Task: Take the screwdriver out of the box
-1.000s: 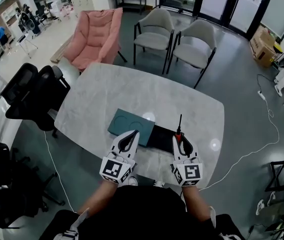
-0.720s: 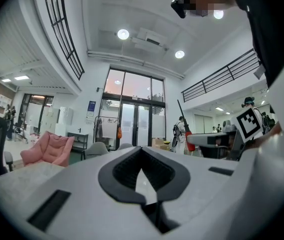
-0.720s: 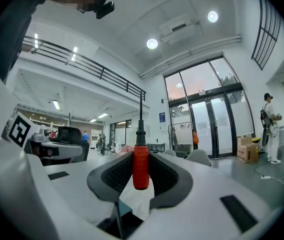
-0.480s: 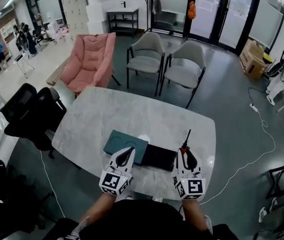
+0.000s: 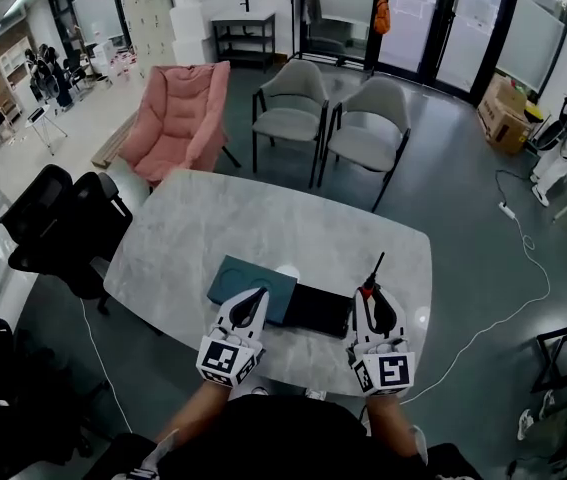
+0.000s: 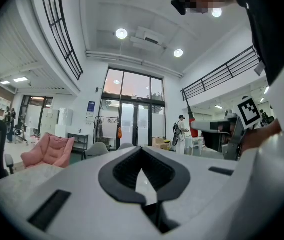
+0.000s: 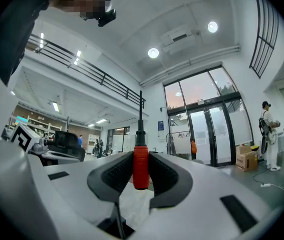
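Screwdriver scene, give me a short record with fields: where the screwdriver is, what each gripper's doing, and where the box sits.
screwdriver: red handle, held out of the box, shaft sticking out past the jaw tips
right gripper: shut on the screwdriver, right of the box
left gripper: shut, nothing between its jaws, over the near edge of the teal lid in the head view
box: black, open, on the marble table
teal lid: flat on the table, at the box's left side

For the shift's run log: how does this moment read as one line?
right gripper: shut on screwdriver | screwdriver: out of box | left gripper: shut, empty
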